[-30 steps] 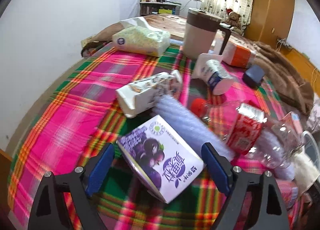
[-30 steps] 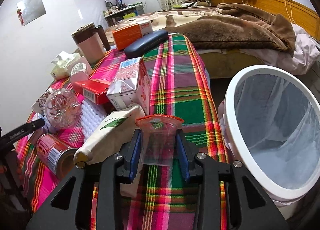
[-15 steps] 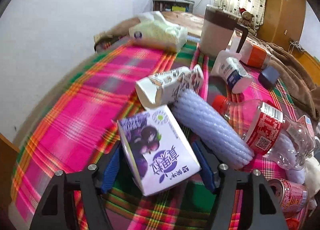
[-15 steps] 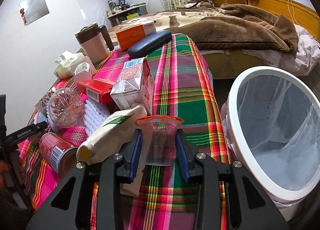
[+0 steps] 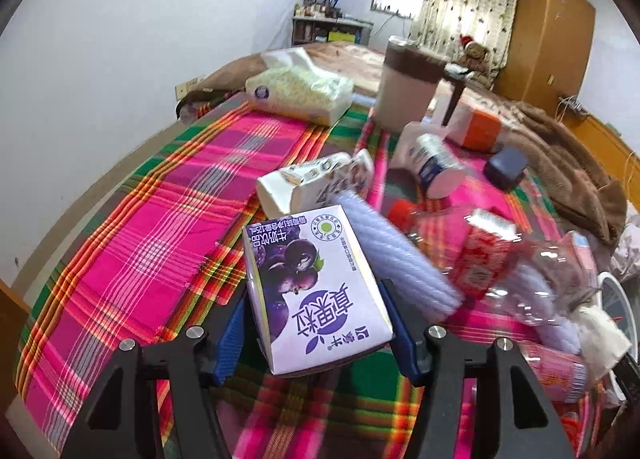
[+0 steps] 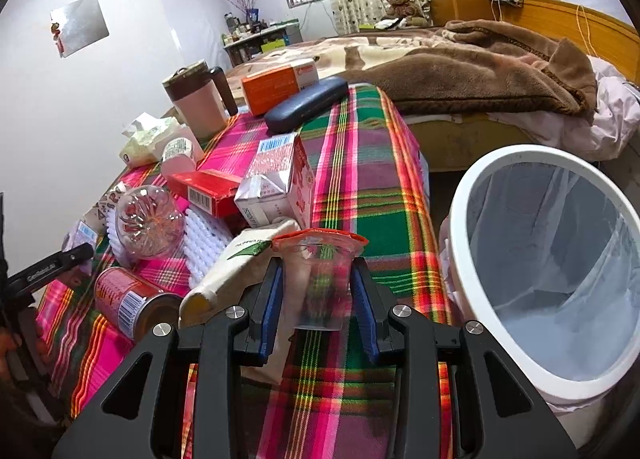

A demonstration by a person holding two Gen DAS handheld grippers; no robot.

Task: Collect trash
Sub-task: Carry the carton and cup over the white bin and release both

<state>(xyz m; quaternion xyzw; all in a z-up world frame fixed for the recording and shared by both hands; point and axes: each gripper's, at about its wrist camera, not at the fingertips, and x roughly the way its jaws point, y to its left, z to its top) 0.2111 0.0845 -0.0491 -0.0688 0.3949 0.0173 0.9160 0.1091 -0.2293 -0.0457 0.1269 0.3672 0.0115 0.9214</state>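
Note:
My left gripper (image 5: 316,323) is shut on a purple milk carton (image 5: 308,287) and holds it above the plaid tablecloth (image 5: 160,227). My right gripper (image 6: 318,307) is shut on a clear plastic cup with a red rim (image 6: 318,279), held upright above the tablecloth (image 6: 360,179) near the table's right edge. A white trash bin with a clear liner (image 6: 548,267) stands to the right of the cup, beside the table. Other trash lies on the table: a crushed plastic bottle (image 5: 480,255), a white carton (image 5: 316,183), a red can (image 6: 132,303), a pink milk carton (image 6: 280,183).
A brown-and-pink mug (image 5: 408,95), a tissue pack (image 5: 300,91), an orange box (image 6: 276,87) and a dark glasses case (image 6: 308,103) sit at the table's far end. A white ribbed roll (image 5: 396,259) lies behind the purple carton. A bed with a brown blanket (image 6: 480,67) is beyond.
My left gripper closed around the purple carton and lifted it off the cloth. My right gripper kept its hold on the cup and barely moved.

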